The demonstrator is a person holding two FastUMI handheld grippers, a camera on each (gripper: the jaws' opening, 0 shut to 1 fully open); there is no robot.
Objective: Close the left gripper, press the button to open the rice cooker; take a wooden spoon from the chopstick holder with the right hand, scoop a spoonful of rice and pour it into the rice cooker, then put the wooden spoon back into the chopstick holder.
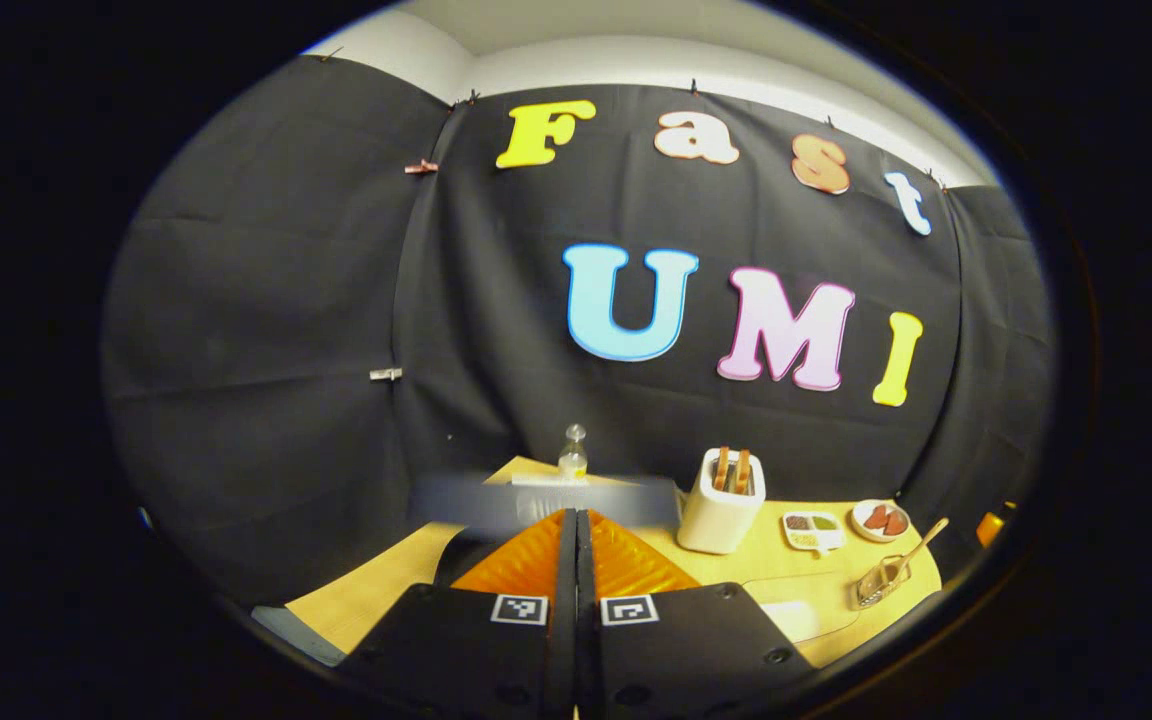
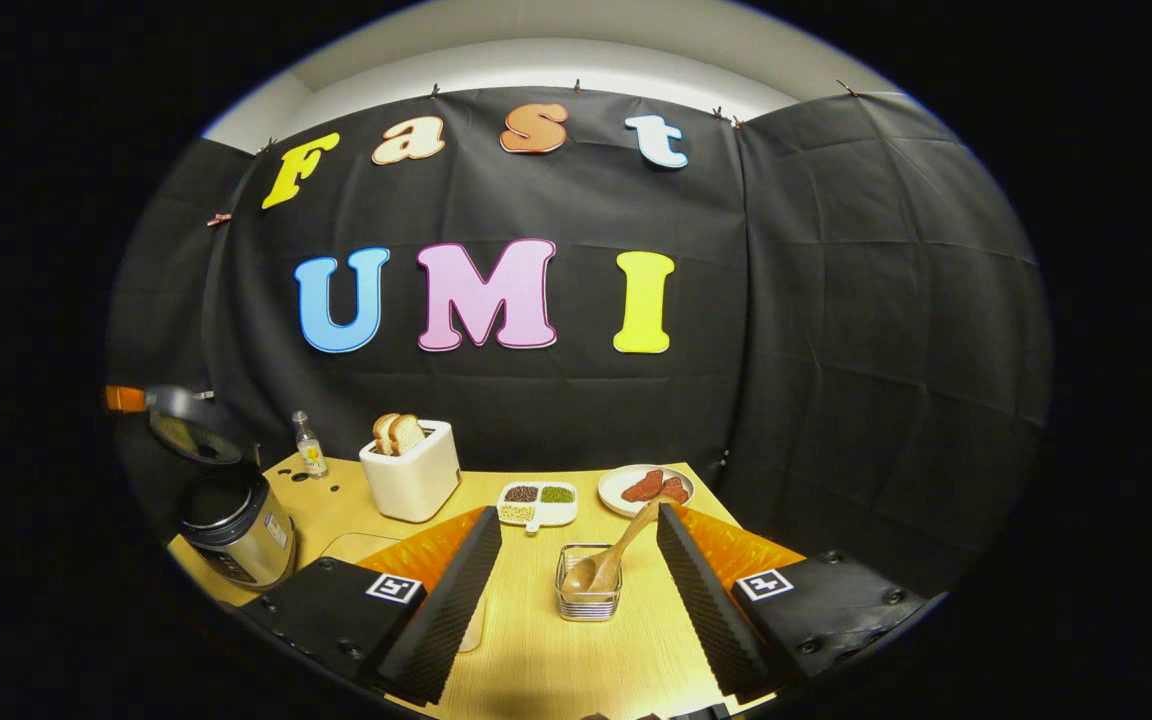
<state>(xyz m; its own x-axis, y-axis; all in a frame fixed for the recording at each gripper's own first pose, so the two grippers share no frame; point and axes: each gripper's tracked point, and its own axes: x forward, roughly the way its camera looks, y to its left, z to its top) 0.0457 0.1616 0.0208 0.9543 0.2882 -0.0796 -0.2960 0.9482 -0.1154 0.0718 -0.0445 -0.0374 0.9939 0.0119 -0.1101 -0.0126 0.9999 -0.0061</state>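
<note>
the left gripper has its fingers pressed together with no gap, and nothing is held between them. just past their tips lies a blurred grey band, too smeared to make out. the right gripper has its fingers spread wide, holding nothing and touching nothing; the chopstick holder stands on the desk between them, a little nearer than the tips.

in the right gripper view the wooden spoon sits in that wire holder with its bowl down inside and its handle leaning up toward the far right, the handle's end near the plate of reddish food. in the left gripper view the same spoon and holder show small at the right edge of the desk, handle again slanting up to the right.

the rice cooker stands at the far left of the right gripper view, lid raised and open; its lower part is cut off by the left finger and the edge of the view. beyond it are a small bottle, a white toaster with two slices of bread, and a divided dish of grains and beans. the left gripper view shows the bottle, toaster, dish and plate too.
</note>
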